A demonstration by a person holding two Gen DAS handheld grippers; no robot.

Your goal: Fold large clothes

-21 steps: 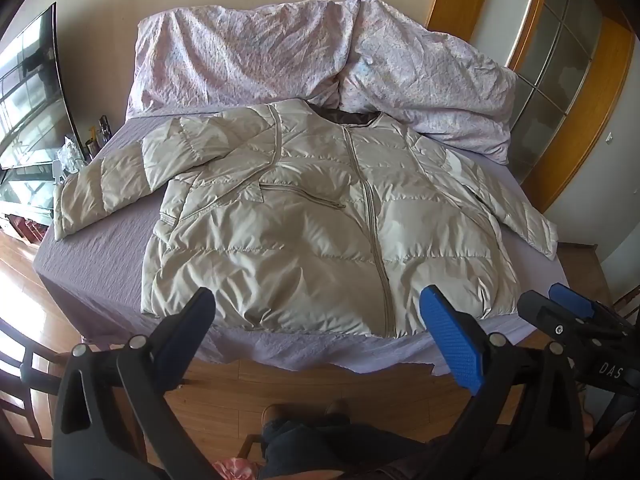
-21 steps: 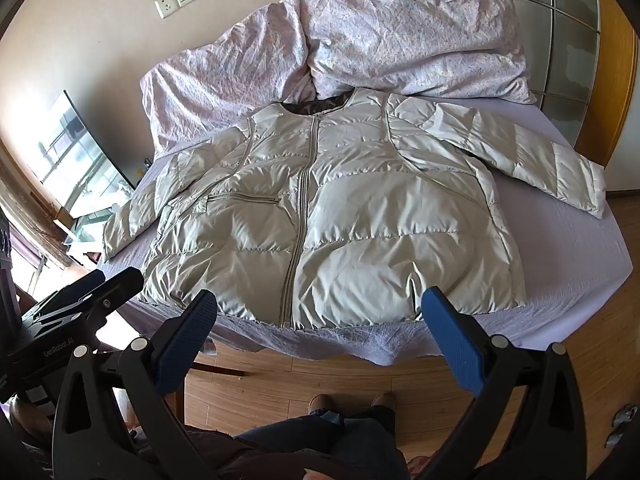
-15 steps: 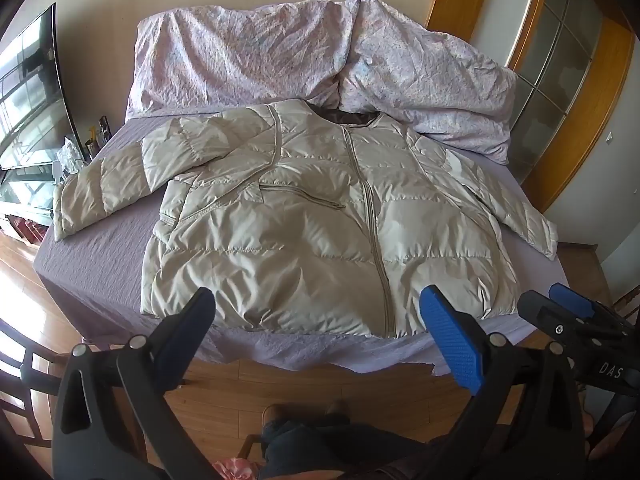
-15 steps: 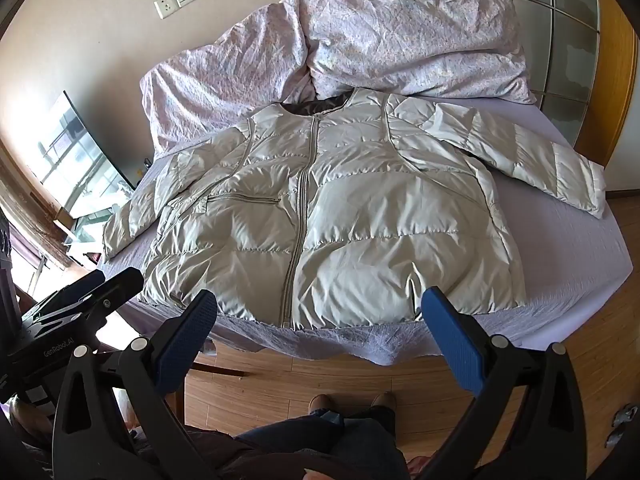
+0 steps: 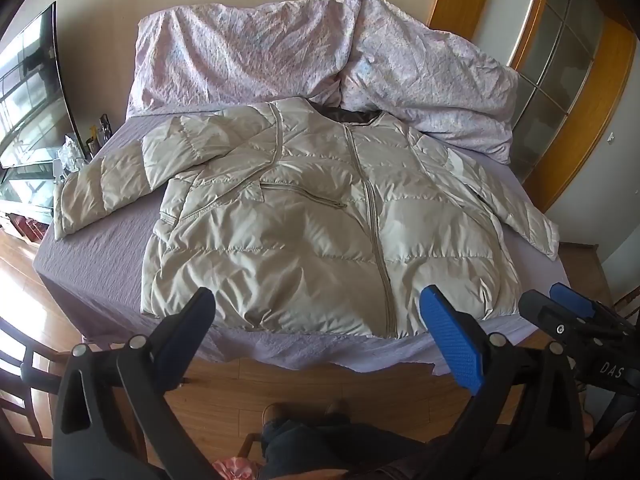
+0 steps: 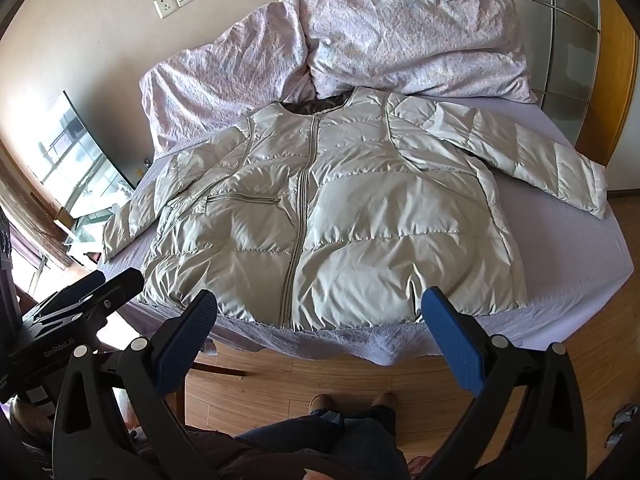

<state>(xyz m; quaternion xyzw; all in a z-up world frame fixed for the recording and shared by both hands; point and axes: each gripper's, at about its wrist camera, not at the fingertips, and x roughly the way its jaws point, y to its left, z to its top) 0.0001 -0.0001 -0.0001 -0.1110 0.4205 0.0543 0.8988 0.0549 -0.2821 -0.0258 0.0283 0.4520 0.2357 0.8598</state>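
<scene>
While both grippers hang above the wooden floor (image 6: 280, 384) short of the bed (image 5: 100, 264), the left gripper (image 5: 316, 320) and the right gripper (image 6: 320, 316) stand spread wide with nothing between their blue pads. Up ahead, the pale puffy jacket (image 5: 320, 232) lies flat and zipped on the lilac sheet, sleeves out to each side, its collar touching the rumpled duvet (image 5: 256, 48) at the head end. Down below, the person's shoes (image 6: 348, 404) show on the floor.

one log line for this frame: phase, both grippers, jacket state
phase: pre-grasp | left gripper: open, empty | right gripper: open, empty | puffer jacket: flat on bed, zipped, unfolded, sleeves spread
</scene>
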